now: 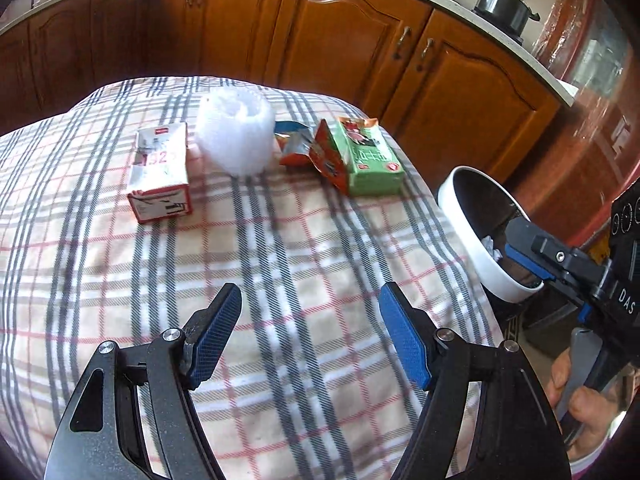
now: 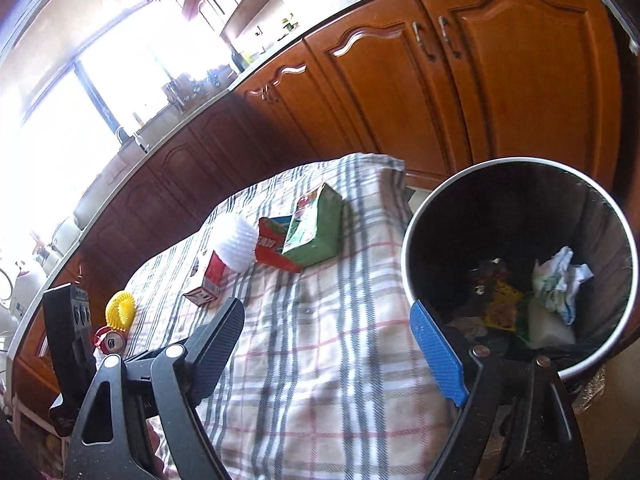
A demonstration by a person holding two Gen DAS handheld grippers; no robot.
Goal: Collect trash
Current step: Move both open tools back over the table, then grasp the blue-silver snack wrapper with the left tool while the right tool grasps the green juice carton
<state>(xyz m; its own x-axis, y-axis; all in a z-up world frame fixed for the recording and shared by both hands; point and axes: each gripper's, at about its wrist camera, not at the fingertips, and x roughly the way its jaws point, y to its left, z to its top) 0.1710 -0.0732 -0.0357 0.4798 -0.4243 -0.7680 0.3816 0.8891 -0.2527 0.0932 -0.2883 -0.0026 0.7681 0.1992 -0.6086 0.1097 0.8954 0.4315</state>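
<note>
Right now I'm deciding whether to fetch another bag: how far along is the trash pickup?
Partly done: crumpled paper and wrappers already lie in the bin. Nothing is in hand; both the left hand-held gripper and right hand-held gripper are empty. Left on the checked cloth: white-red box, foam net, snack wrapper, green carton.
</note>
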